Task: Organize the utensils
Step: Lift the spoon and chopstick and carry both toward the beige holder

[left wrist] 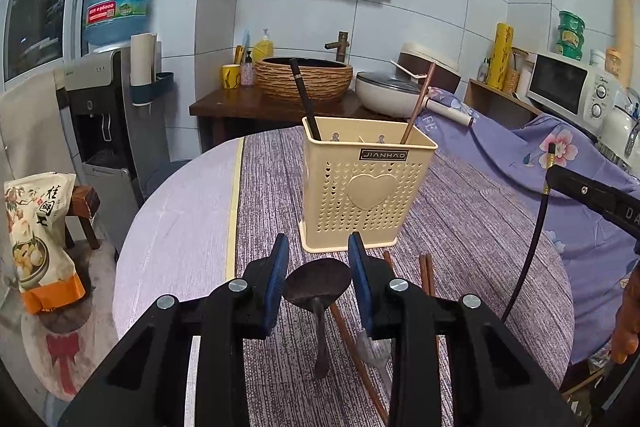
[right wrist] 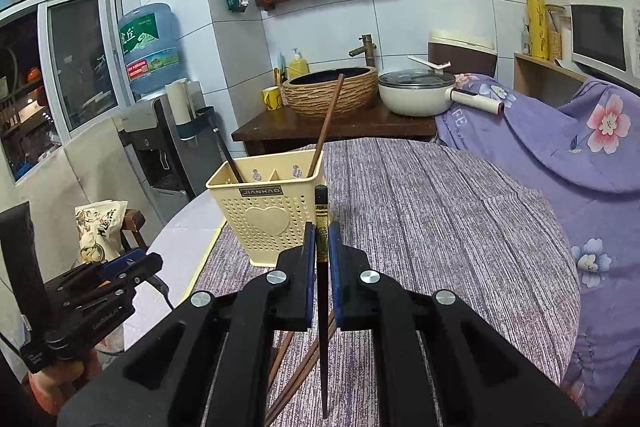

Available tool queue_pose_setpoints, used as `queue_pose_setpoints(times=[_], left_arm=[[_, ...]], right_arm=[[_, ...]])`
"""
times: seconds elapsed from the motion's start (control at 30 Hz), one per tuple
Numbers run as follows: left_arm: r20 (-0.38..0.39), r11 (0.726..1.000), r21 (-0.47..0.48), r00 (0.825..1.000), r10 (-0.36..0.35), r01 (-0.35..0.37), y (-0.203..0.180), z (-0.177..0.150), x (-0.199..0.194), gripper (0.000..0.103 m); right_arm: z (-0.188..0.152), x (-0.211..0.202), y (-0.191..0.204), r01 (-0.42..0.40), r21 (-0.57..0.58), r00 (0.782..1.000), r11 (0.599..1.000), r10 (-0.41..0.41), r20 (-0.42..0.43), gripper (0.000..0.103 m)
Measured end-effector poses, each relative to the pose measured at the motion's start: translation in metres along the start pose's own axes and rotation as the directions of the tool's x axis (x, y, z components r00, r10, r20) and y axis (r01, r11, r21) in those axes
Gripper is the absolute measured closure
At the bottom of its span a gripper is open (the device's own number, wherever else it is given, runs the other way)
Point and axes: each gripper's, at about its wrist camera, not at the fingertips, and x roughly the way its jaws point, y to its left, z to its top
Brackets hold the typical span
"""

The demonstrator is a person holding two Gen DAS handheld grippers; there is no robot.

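Above table, right gripper (right wrist: 322,227) clamping dark chopstick (right wrist: 321,307)

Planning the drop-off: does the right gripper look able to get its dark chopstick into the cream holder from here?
Probably yes. The right gripper is shut on the dark chopstick, the cream holder stands just ahead to its left, open-topped, and nothing lies between them.

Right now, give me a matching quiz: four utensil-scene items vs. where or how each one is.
Items:
1. spoon
2. dark chopstick
3. holder
4. brown chopsticks

States:
A. lying on the table
B. between the left gripper's pads
C. upright on the table, a chopstick at each end
D. pinched in the right gripper

Pairs: 1-B, 2-D, 3-C, 4-A
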Motion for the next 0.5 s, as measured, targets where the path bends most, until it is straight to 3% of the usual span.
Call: queue_pose_setpoints(times=[0.5], left_arm=[[0.013, 0.996, -0.027, 0.997, -0.081, 0.081, 0.003, 0.046, 0.0, 0.073]], right_arm=[[0.043, -0.014, 0.024, -0.027, -0.069, 0.997, 0.997, 0.031, 0.064, 0.096]])
